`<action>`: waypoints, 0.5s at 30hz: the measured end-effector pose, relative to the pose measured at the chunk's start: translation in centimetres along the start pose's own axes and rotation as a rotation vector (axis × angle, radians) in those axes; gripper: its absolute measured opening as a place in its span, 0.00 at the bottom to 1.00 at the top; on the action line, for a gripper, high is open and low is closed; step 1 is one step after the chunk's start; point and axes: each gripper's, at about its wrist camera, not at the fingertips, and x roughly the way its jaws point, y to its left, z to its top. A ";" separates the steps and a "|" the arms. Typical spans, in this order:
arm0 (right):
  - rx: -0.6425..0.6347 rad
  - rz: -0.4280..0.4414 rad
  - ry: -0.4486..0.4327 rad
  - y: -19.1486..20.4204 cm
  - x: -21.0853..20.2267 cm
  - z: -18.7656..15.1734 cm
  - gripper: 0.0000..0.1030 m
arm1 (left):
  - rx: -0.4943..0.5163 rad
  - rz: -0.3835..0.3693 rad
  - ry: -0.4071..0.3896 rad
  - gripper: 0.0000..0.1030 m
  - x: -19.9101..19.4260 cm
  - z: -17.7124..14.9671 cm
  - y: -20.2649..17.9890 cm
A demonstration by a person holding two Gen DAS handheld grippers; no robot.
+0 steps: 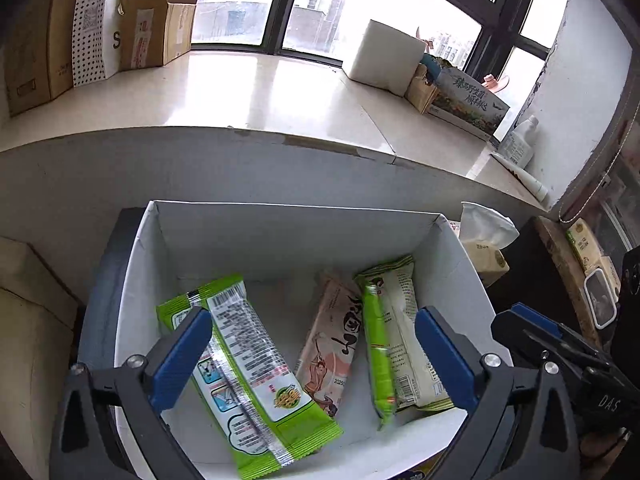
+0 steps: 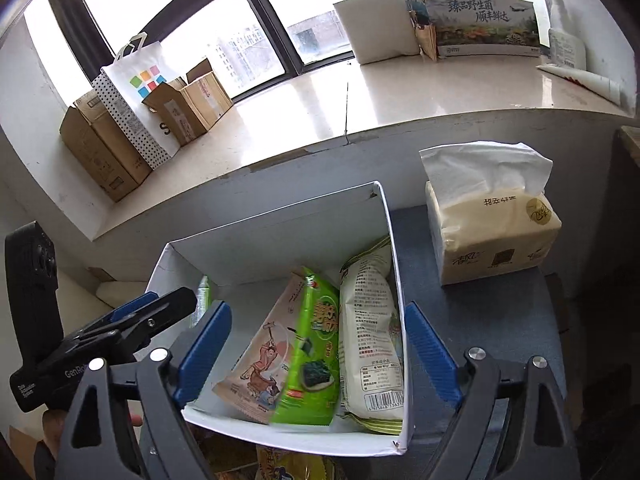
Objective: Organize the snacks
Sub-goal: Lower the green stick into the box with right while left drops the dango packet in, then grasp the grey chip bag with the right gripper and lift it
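Open top, crowded floor in the white box (image 1: pixel 280 236).

Bare floor shows only between the long green packet (image 1: pixel 244 364) and the pink packet (image 1: pixel 332 344); the tissue pack (image 2: pixel 492 236) stands just off the right wall, and the window ledge (image 1: pixel 248 92) rises right behind.

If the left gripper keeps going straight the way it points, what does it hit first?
Probably the pink snack packet lying in the white box, between the open jaws of the left gripper; depth is uncertain.
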 end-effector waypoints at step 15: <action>-0.091 0.066 -0.156 1.6 -8.3 -3.7 1.00 | 0.125 -0.013 -0.126 1.00 -10.6 -5.7 -0.7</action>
